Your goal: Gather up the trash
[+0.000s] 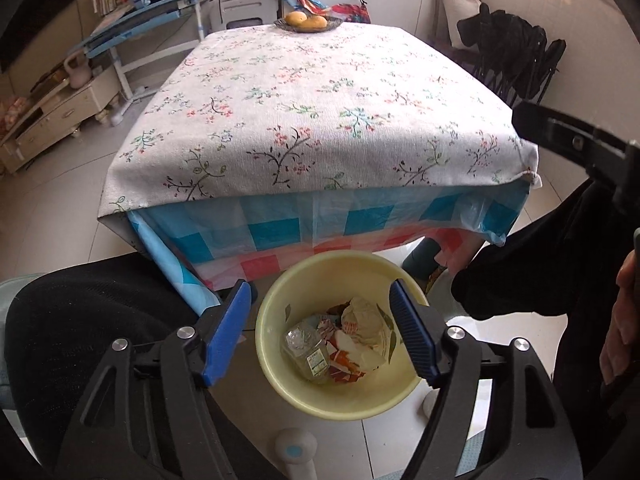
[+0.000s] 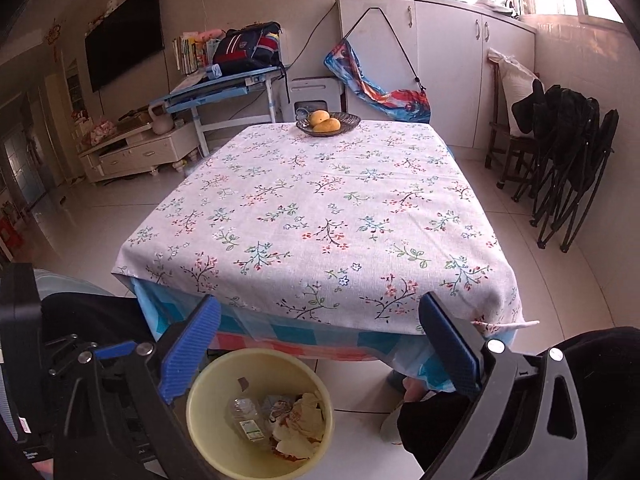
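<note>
Left wrist: left gripper point(image 1: 320, 330) wide open, empty, above bin point(image 1: 276, 376), likely the drop spot. Trash in it: bottle point(image 1: 306, 350), wrappers point(image 1: 366, 330). Right gripper point(image 2: 316, 350) wide open, empty. Table point(image 2: 320, 216) holds only a fruit bowl point(image 2: 328, 122); probably finished.

Each gripper point(image 1: 320, 332) point(image 2: 316, 348) has 2 ribbed blue pads on black arms with silver screws

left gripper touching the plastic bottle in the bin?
Apart. In the left wrist view, the open left gripper hangs above the yellow bin; the plastic bottle lies at the bottom, clear of both fingers.
</note>
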